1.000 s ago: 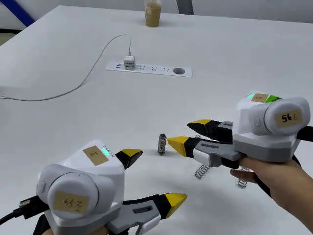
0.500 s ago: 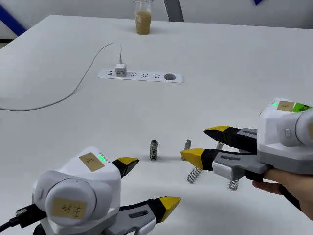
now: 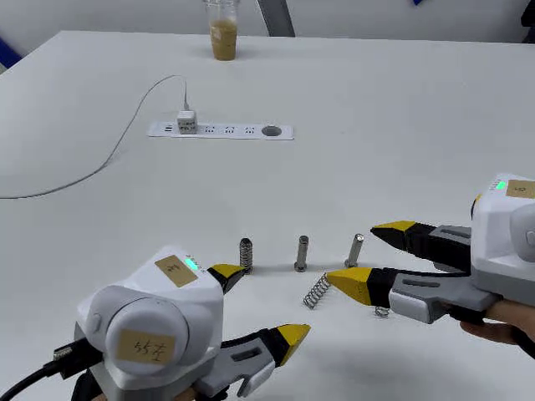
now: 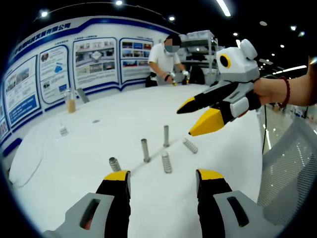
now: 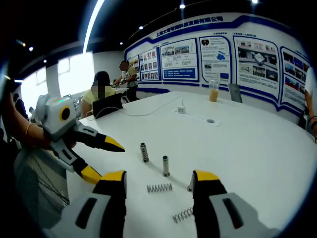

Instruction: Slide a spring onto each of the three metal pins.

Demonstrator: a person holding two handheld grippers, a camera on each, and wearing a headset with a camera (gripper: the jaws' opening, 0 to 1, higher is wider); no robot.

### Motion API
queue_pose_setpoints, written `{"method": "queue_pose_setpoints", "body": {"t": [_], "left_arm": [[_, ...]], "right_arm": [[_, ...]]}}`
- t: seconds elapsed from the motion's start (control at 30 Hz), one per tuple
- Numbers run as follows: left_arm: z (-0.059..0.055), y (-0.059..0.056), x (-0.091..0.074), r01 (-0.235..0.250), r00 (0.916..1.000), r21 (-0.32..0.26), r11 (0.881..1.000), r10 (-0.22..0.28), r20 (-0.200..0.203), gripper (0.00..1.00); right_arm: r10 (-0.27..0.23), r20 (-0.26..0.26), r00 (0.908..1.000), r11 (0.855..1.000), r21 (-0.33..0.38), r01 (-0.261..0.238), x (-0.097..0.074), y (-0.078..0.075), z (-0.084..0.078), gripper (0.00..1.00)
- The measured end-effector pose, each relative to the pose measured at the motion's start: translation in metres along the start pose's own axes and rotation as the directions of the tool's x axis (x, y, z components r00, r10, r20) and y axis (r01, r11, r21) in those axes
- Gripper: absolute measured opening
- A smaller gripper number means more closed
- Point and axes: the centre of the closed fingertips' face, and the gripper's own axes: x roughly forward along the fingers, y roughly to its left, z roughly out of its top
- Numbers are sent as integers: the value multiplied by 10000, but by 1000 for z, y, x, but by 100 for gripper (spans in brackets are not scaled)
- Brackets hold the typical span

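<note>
Open tabletop (image 3: 401,125) around pins (image 3: 302,252), loose springs (image 3: 316,291) beside, power strip (image 3: 221,130) well behind

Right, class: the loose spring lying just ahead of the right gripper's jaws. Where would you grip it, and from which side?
Grip the loose spring near one end, jaws across its coils, coming down from above with the open right gripper. It lies flat on the table, so only its sides are free, and an end grip probably leaves the other end open for a bare pin.
</note>
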Motion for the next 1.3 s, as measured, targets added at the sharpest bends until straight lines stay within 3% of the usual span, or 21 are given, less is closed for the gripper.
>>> {"method": "queue_pose_setpoints", "body": {"t": [0.6,0.77,1.3], "left_arm": [[-4,-2,35,114,9993,-622,9980,-136,-348,40],[-7,-3,45,133,9988,-670,9977,-164,-456,37],[-18,-6,73,130,9978,-467,9988,-160,-645,22]], "right_arm": [[-159,325,9993,9991,400,146,-21,1,-19,59],[-158,557,9983,9974,715,118,-25,2,-22,60],[-472,458,9978,9925,1150,417,-29,-2,-36,58]]}}
